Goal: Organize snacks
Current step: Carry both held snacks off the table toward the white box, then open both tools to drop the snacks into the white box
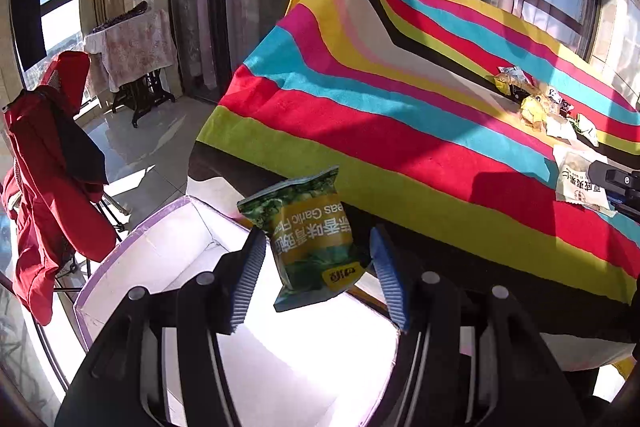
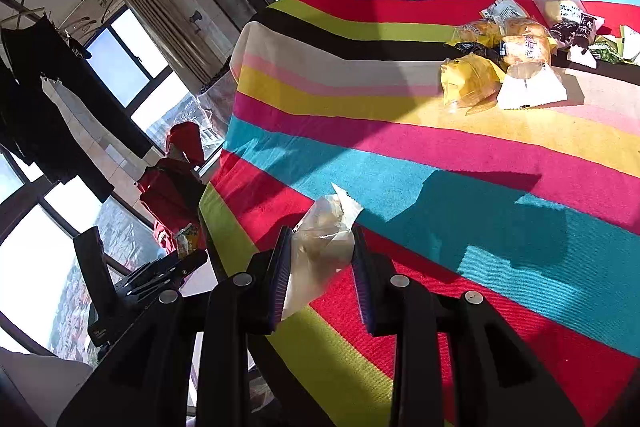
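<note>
The left gripper (image 1: 318, 259) holds a green foil pea packet (image 1: 308, 231) above the white open box (image 1: 160, 251). The right gripper (image 2: 320, 267) clamps a clear plastic snack pouch (image 2: 324, 239) over the striped cloth (image 2: 480, 187). Risk: the left pads touch only the packet's edges, so it may slip and fall outside the box.

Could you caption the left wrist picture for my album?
Left tool holds a green snack packet above a white box.
</note>
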Demonstrator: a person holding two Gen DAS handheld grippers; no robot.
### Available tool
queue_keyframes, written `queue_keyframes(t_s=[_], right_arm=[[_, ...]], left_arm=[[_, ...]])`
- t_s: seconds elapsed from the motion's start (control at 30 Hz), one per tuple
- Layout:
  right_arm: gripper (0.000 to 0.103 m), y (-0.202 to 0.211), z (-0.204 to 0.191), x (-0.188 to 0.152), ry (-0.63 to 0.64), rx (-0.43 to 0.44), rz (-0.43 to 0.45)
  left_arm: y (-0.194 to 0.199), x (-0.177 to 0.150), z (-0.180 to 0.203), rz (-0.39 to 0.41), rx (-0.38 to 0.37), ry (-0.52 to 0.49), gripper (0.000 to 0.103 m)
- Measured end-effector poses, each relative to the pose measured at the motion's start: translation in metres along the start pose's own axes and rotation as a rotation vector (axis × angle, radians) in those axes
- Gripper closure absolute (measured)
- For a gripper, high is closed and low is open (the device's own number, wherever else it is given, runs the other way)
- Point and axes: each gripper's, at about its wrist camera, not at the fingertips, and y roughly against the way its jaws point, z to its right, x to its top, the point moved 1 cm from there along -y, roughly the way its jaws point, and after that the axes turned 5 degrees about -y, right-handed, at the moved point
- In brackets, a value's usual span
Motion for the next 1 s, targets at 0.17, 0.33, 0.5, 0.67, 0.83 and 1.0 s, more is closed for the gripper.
queue_keyframes(t_s=[0.17, 0.33, 0.5, 0.67, 0.83, 1.0], right_arm=[[0.074, -0.019, -0.051, -0.017, 0.106, 0.074, -0.077], [0.074, -0.041, -0.111, -0.044, 0.279, 0.109, -0.163], [0.073, -0.072, -0.151, -0.078, 0.419, 0.122, -0.279], [0.063, -0.1, -0.173, -0.112, 0.521, 0.127, -0.383], [0.03, -0.104, -0.165, -0.11, 0.476, 0.115, -0.372], [0.03, -0.073, -0.13, -0.076, 0.328, 0.096, -0.245]], left_arm=[[-0.004, -0.017, -0.028, -0.046, 0.056, 0.038, 0.049], [-0.005, -0.032, -0.055, -0.071, 0.106, 0.085, 0.049], [-0.006, -0.048, -0.078, -0.108, 0.161, 0.114, 0.048], [-0.007, -0.061, -0.108, -0.148, 0.261, 0.192, 0.026], [0.006, -0.06, -0.13, -0.097, 0.355, 0.256, 0.002], [0.008, -0.042, -0.11, -0.072, 0.308, 0.21, 0.002]])
